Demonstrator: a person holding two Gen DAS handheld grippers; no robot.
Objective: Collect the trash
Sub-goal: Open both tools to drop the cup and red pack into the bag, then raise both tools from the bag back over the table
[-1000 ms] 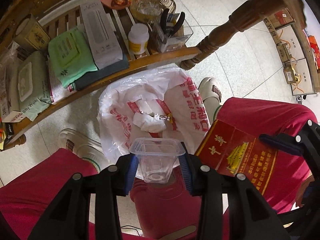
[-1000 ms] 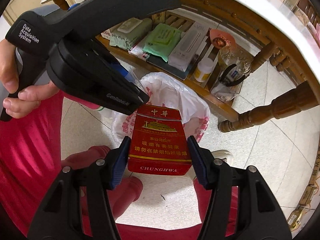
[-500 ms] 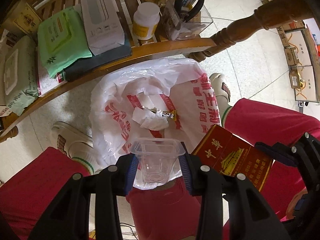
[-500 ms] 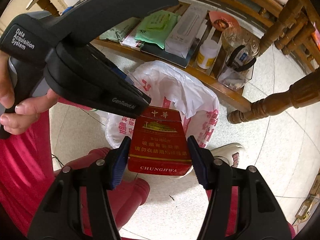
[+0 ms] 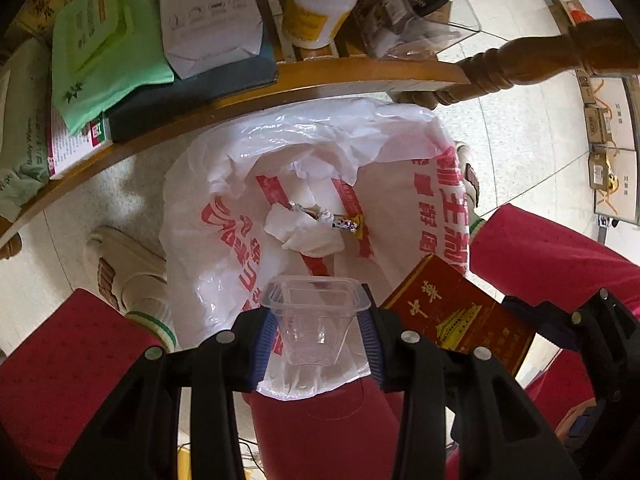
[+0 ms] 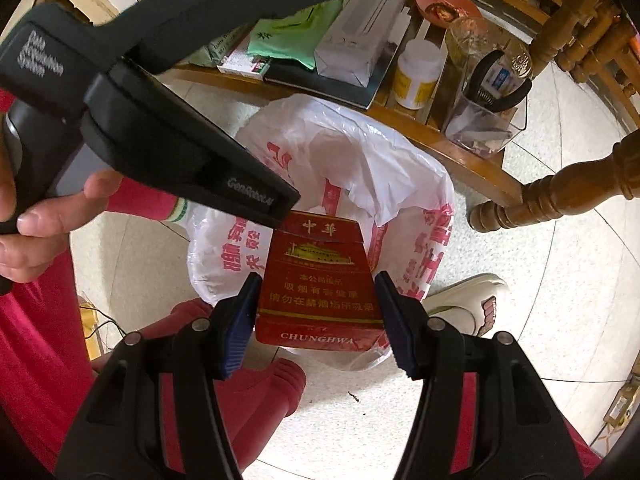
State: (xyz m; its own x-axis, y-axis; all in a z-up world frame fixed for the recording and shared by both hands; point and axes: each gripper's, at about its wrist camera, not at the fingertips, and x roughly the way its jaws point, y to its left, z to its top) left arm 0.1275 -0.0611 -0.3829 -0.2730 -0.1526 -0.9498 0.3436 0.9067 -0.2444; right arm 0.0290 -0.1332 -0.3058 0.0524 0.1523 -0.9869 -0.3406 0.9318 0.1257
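Trash lowered over the bag (image 5: 400, 152)

Cup (image 5: 314, 322) is clamped in left gripper (image 5: 316, 336), pack (image 6: 318, 280) in right gripper (image 6: 316, 320); release looks close.

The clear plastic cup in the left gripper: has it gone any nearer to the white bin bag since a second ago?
Yes. The clear plastic cup has come down toward the white bin bag, whose opening now looms larger beneath it.

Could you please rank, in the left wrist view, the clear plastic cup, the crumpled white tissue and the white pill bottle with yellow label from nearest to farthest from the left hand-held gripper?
1. Clear plastic cup, between its fingers.
2. Crumpled white tissue, down in the bag.
3. White pill bottle with yellow label, on the shelf beyond.
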